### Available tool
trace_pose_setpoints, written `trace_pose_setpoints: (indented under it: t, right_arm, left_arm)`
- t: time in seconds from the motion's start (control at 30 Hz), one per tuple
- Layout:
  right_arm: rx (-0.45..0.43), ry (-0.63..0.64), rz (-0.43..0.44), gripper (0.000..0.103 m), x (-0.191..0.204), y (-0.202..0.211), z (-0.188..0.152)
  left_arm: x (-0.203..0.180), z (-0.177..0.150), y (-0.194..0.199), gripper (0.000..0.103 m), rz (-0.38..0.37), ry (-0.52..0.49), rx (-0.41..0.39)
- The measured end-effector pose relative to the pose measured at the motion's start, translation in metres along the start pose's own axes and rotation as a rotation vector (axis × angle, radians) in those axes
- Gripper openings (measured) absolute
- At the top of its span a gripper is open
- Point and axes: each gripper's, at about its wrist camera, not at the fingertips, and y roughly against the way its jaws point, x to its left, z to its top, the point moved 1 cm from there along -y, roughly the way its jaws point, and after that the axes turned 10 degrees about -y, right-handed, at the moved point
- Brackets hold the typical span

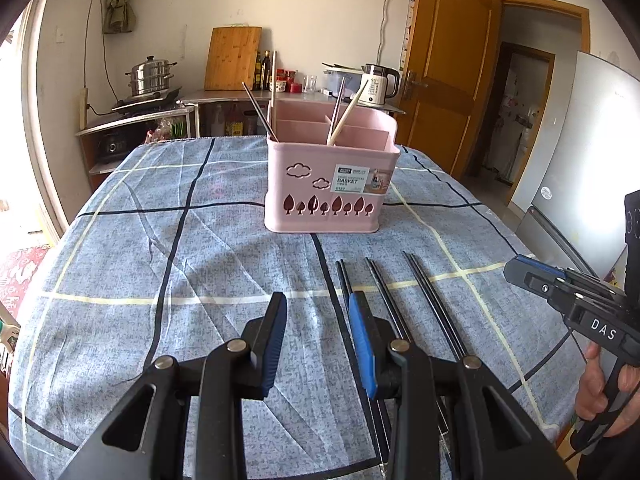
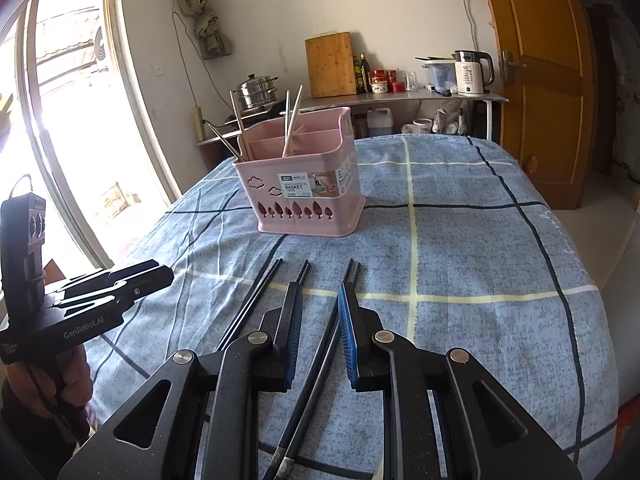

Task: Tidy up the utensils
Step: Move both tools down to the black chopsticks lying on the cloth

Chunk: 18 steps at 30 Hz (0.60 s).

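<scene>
Hovering with my right gripper (image 2: 318, 336) open over black chopsticks (image 2: 320, 344) at the tablecloth's (image 2: 480, 240) near edge; left gripper (image 1: 318, 344) open, empty. Pickup pending: lower, clamp one pair, carry to pink basket (image 2: 304, 196) mid-cloth.

From my left gripper (image 1: 318, 336) the tablecloth (image 1: 160, 240) is free up to the pink basket (image 1: 328, 188), which stands near the far edge of the table and blocks the middle. Left and right of it I see open cloth. 3 pairs of black chopsticks (image 1: 384, 284) lie on the near part, under my right gripper (image 2: 318, 334).
</scene>
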Motion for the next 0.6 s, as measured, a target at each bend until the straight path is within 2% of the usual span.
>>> trace_pose_setpoints:
  t: [0.27,0.6]
  right_arm:
    - [0.100,-0.006,-0.056,0.019,-0.013,-0.033,-0.003]
    - [0.204,0.009,-0.102,0.019,-0.016,-0.070,-0.013]
  left_arm:
    - [-0.009,0.000,-0.033,0.034,-0.049,-0.033,0.072]
    - [-0.016,-0.002,-0.068,0.034,-0.053,-0.053,0.147]
